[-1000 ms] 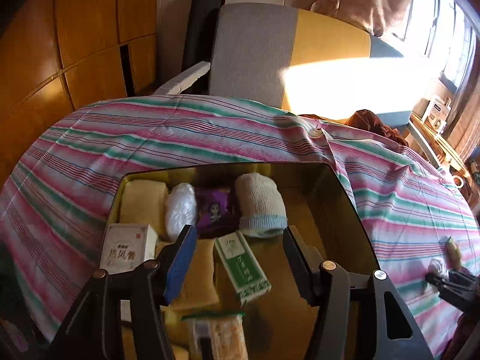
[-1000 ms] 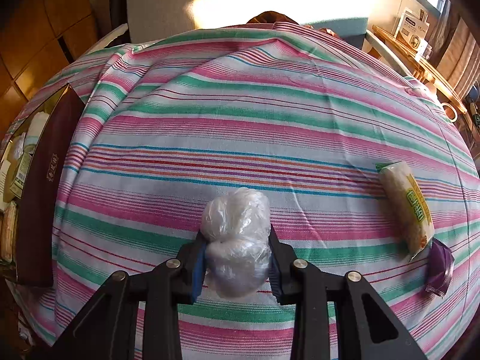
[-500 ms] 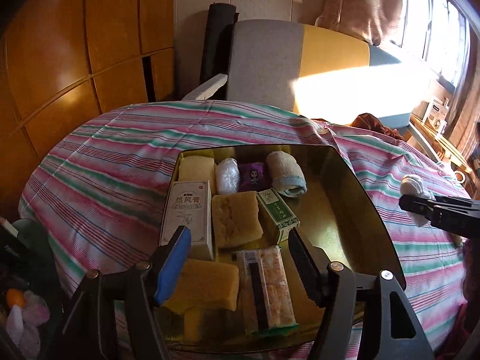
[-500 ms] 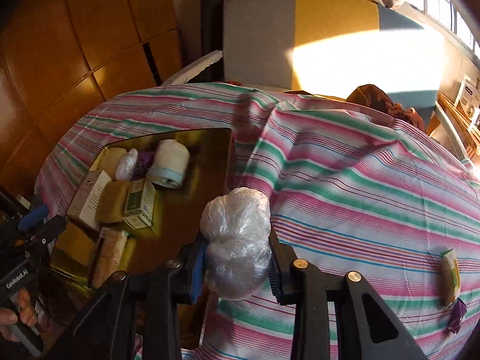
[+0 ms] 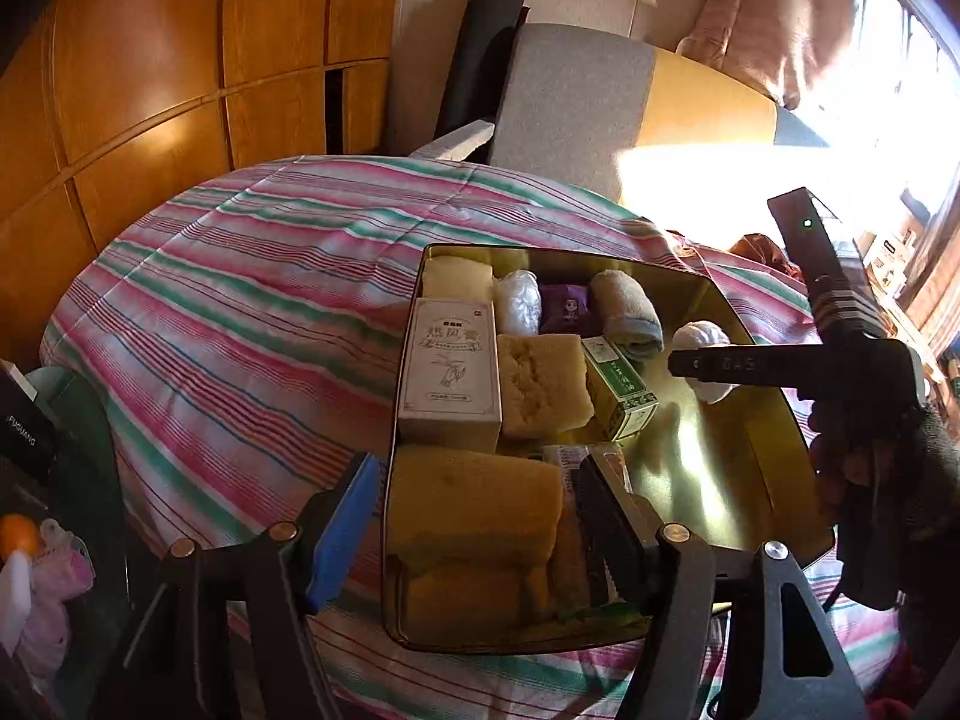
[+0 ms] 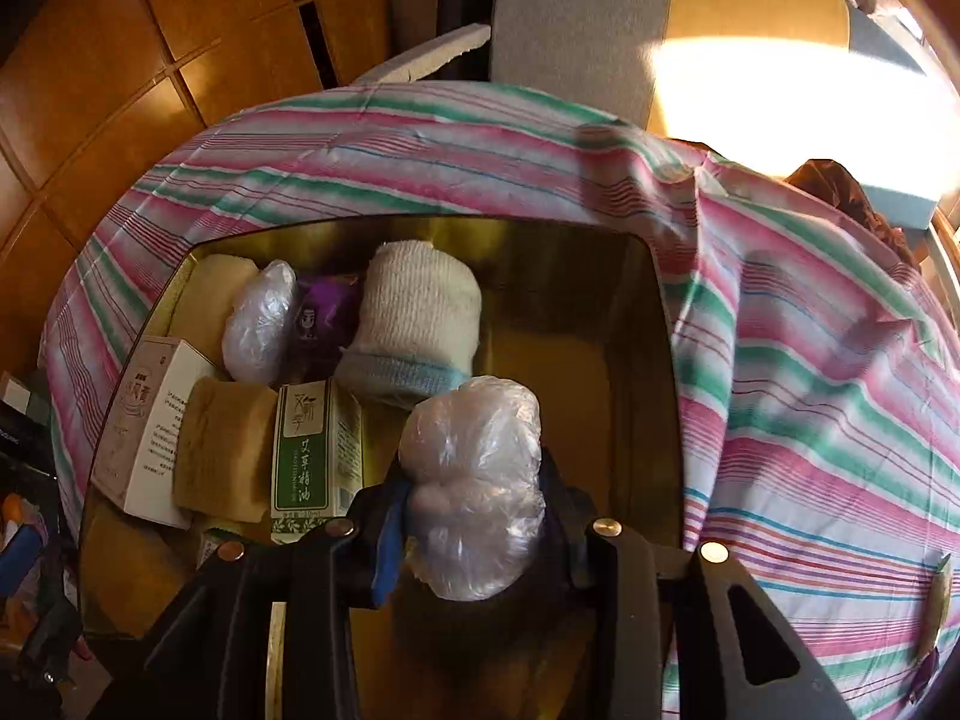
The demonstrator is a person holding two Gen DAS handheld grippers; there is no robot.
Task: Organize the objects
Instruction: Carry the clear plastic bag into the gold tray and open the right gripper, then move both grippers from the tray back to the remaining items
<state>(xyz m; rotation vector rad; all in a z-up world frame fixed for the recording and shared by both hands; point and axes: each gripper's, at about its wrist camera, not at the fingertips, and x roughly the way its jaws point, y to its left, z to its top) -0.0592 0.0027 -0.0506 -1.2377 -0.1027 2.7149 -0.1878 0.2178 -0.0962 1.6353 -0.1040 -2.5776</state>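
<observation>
The right claw [image 6: 471, 531] has swung from the striped bedspread to over the gold tray [image 6: 663, 360], clamping the plastic-wrapped bundle [image 6: 474, 486]; next it needs lowering onto bare tray floor. The left claw [image 5: 474, 504] is hanging apart, empty.

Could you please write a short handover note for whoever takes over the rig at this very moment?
Right gripper: shut on the plastic-wrapped bundle, held above the bare right half of the gold tray.
Left gripper: open and empty, hovering at the tray's near edge.
Done: the tray's left half already holds the white box, green box, rolled towel, purple packet, a second wrapped bundle and yellow sponges.
Left: lower and release the held bundle onto the bare part, probably beside the green box. At least one small item lies on the striped cloth to the right.
</observation>
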